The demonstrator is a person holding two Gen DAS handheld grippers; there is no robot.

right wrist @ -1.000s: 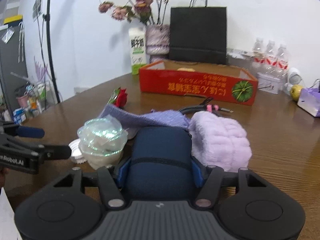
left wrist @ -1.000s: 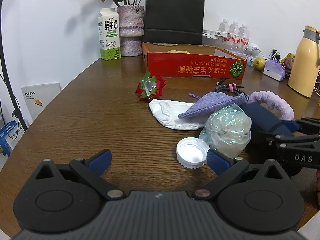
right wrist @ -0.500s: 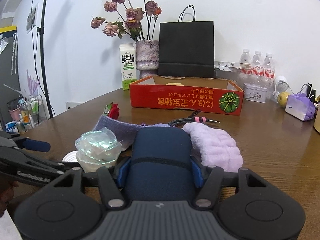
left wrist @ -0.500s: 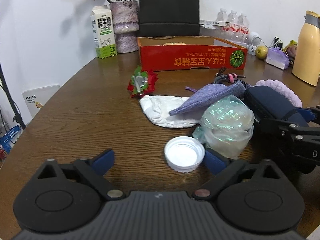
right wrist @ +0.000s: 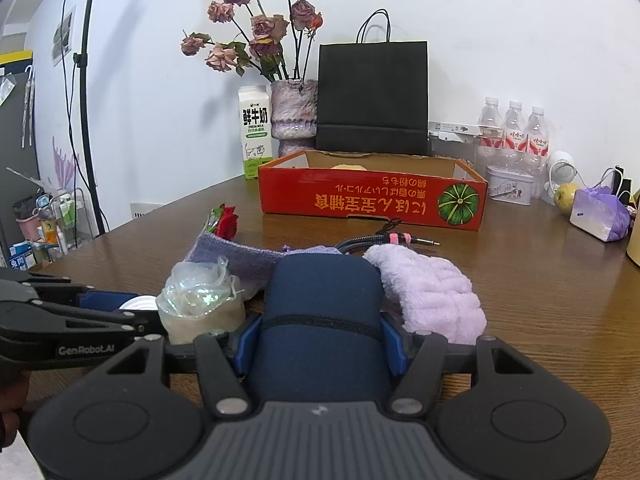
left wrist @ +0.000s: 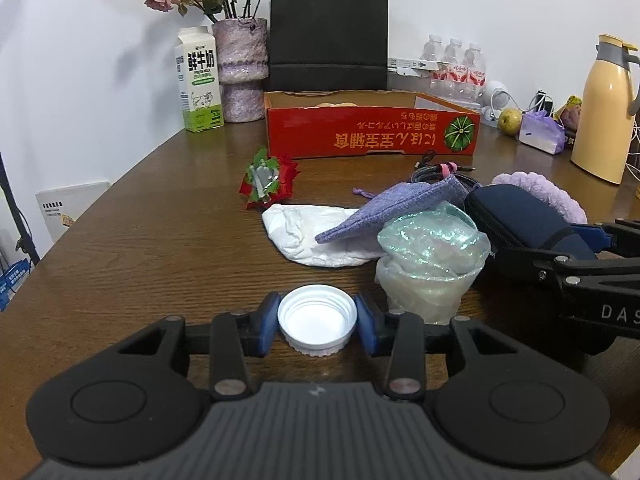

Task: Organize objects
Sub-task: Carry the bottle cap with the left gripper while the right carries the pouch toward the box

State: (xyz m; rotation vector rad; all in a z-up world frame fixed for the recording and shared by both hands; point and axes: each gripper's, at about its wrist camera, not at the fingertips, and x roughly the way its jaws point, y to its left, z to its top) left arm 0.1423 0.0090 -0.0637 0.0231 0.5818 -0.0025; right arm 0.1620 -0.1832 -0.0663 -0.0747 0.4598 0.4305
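The left claw (left wrist: 316, 326) has just been closing and now stands narrow, both blue pads against opposite sides of the white cap (left wrist: 316, 320). The cap lies open side up on the bench (left wrist: 140, 264), directly between the fingertips; being round, it has no long axis to align. The cap sits just beside the iridescent plastic cup (left wrist: 432, 268), on the cup's left as the left wrist camera shows it.

The right claw (right wrist: 322, 338) holds the navy pouch (right wrist: 322, 308) across its width; the pouch's long axis runs forward along the fingers.

The red box (left wrist: 372, 130) stands well beyond the cup, toward the wall. Judgement: if the box is the destination, the lift should clear the cup's rim before any forward travel.
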